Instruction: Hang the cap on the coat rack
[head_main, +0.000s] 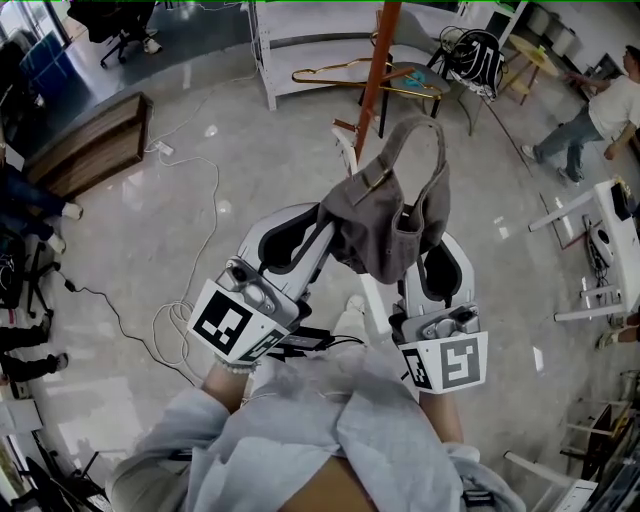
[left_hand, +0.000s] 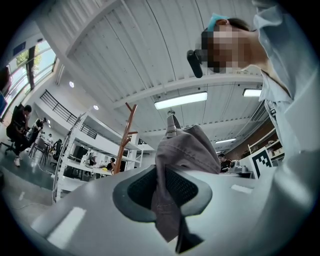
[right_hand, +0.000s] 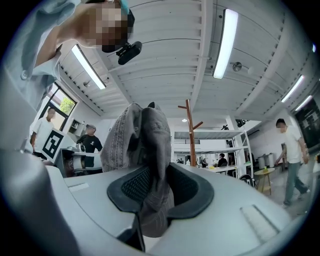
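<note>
The left gripper (left_hand: 162, 190) and right gripper (right_hand: 152, 192) each clamp a fold of the grey cap (head_main: 385, 225), which hangs between them, well short of the wooden coat rack (head_main: 378, 70). If the two pull unevenly, the thin fabric could slip free and drop.

Cap (head_main: 385, 215): the folds gripped between the pads of the left gripper (head_main: 318, 235) and right gripper (head_main: 434, 240) hidden inside the jaws; coat rack (head_main: 378, 70), ahead of both grippers: pole cut off by the picture's top edge.
</note>
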